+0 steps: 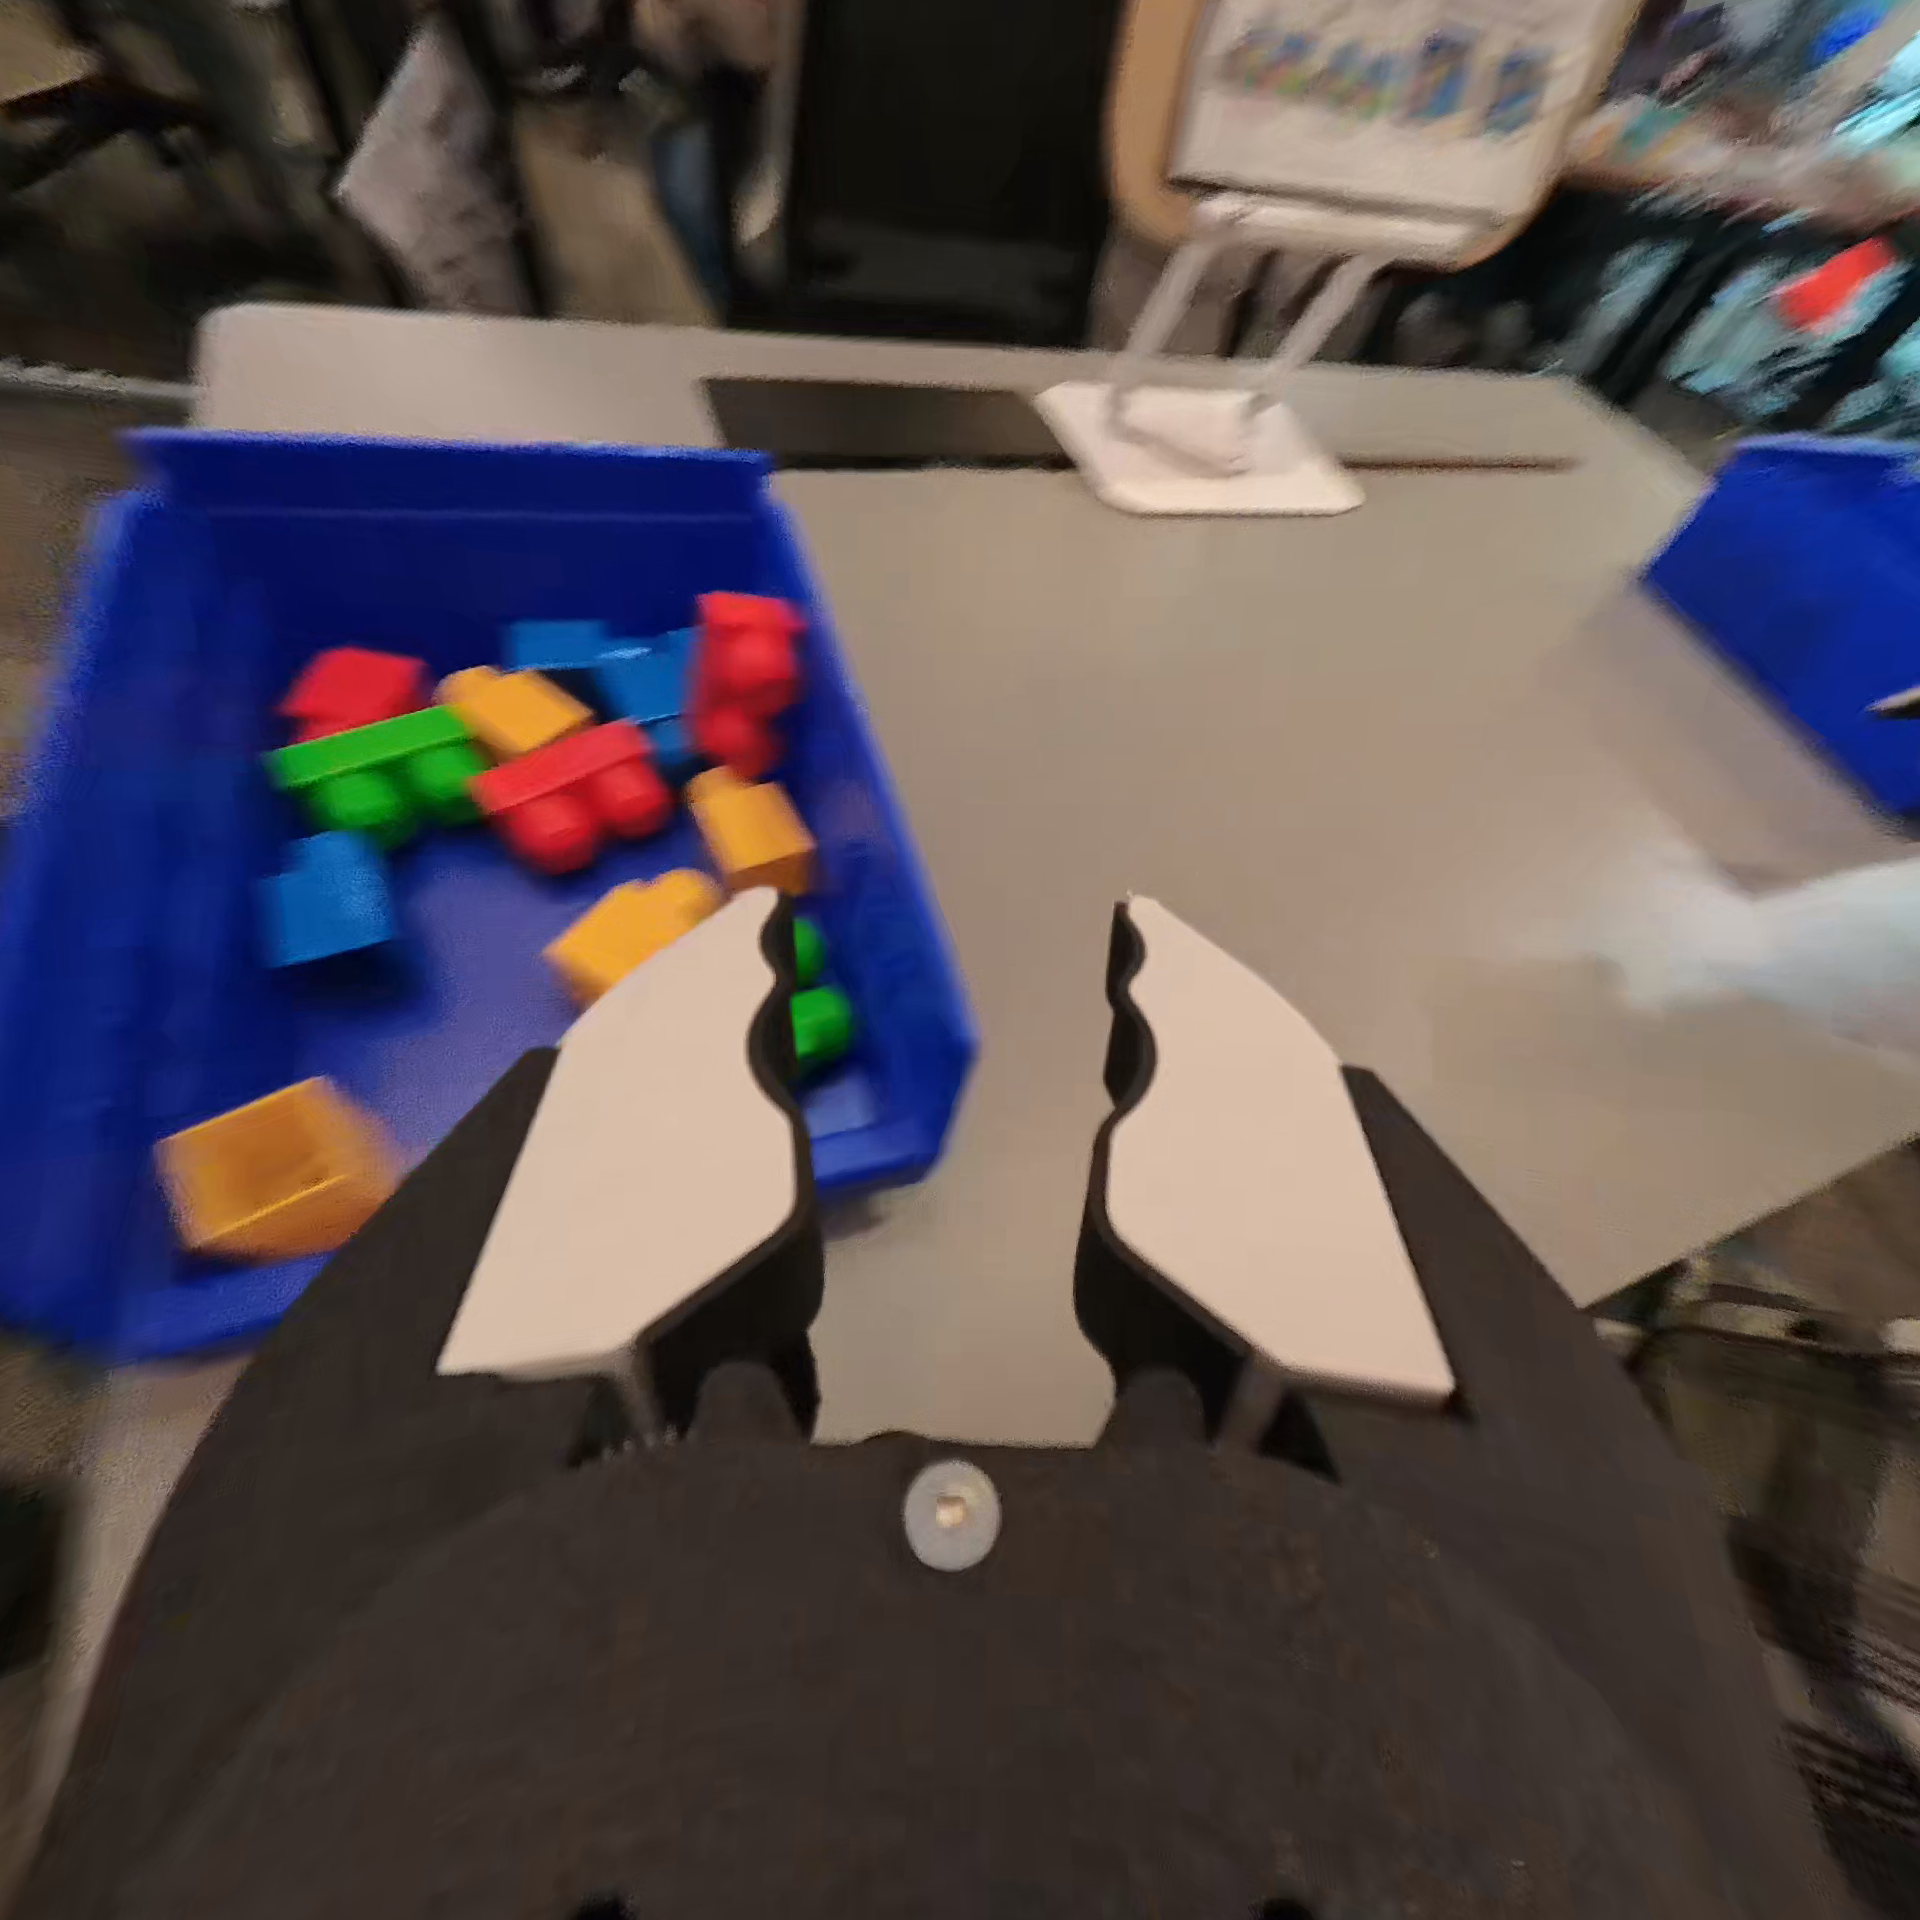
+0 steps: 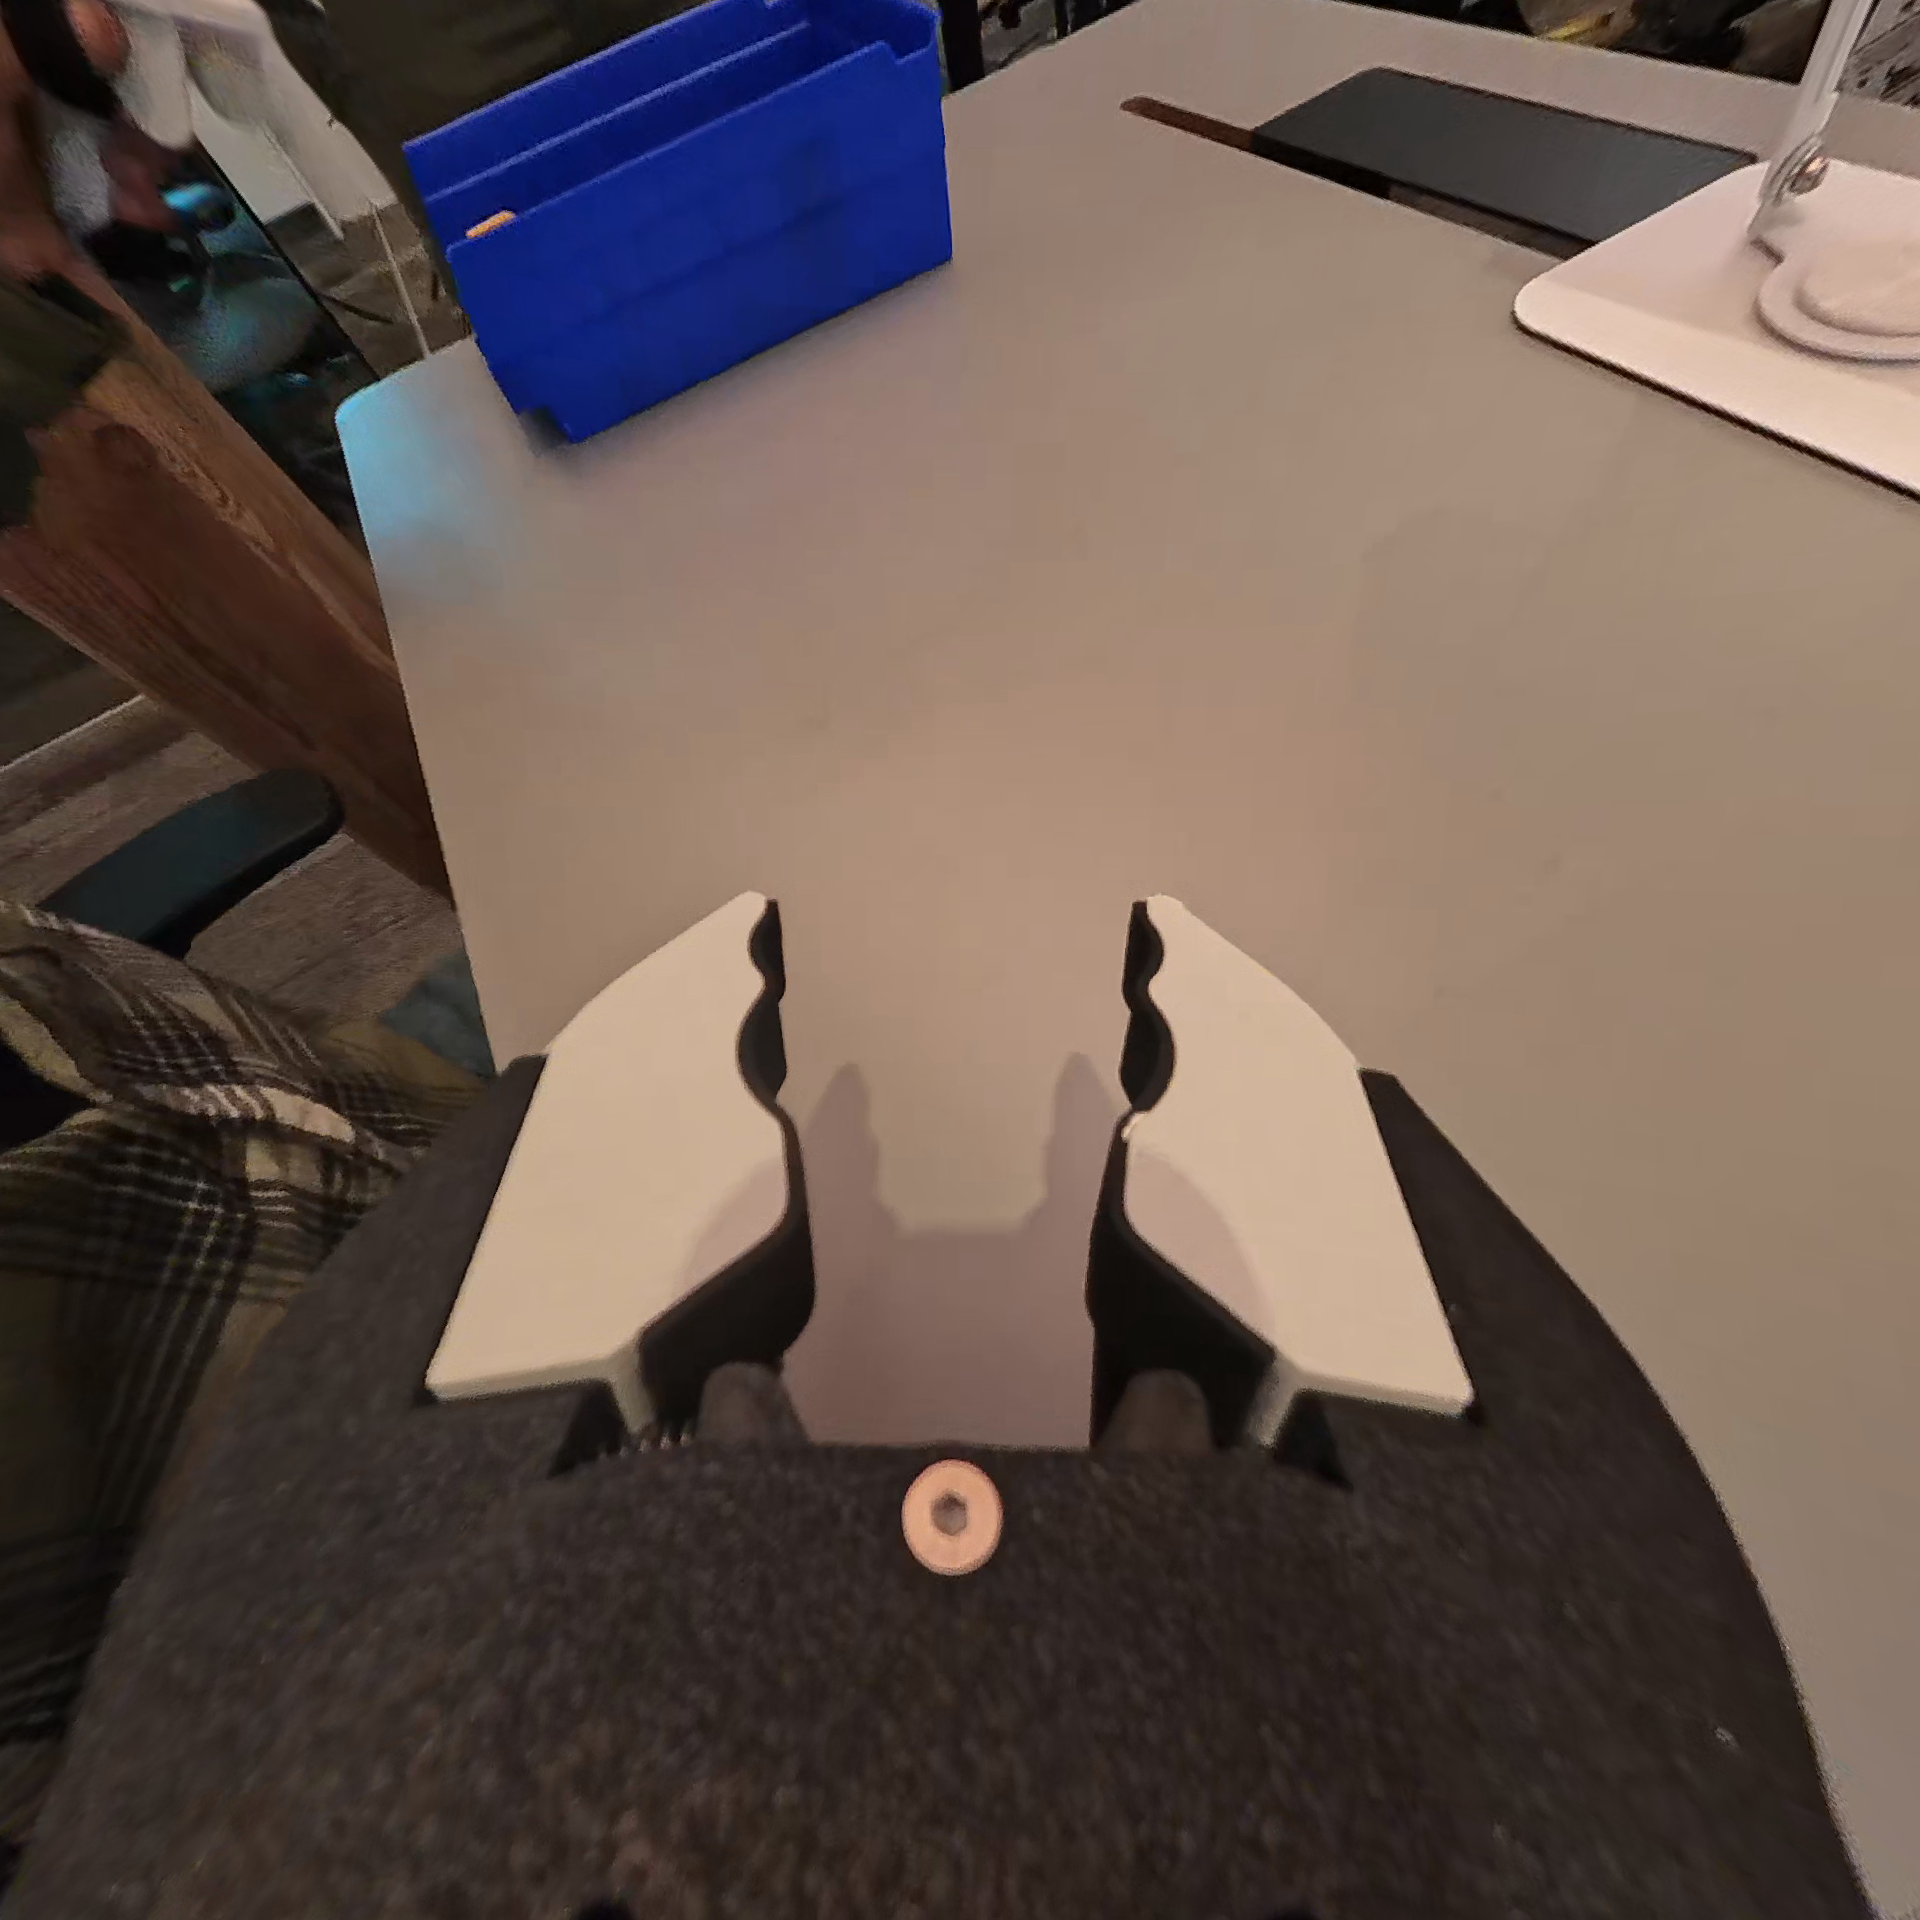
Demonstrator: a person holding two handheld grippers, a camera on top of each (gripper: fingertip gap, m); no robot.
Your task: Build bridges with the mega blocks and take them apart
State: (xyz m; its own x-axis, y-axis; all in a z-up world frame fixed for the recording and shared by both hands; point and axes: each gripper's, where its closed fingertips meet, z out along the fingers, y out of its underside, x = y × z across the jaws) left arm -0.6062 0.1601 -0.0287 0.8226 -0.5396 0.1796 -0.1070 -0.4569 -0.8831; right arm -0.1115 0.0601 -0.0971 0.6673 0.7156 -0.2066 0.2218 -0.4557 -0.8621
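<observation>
I have both grippers over the grey table [image 2: 1143, 623], and neither holds anything. The left gripper [image 1: 945, 914] has its fingers spread apart above the table, just beside the near right corner of the blue bin [image 1: 135, 831]. The right gripper [image 2: 951, 914] is likewise released, over bare table, with a second blue bin [image 2: 707, 239] well ahead near the far edge.

The blocks [image 1: 571, 790] all lie loose in the left bin, a jumble of red, green, blue and orange pieces, some on their sides. No bridge is begun, I judge.

They look to be hollow hard plastic: light, stiff, not fragile, and smooth enough to slip if pinched on a corner or across the round studs. I would take one by its two flat side walls, fingers square to them. The orange block [image 1: 753, 831] near the bin's right wall seems the freest; the red and green ones in the middle are crowded against neighbours.
</observation>
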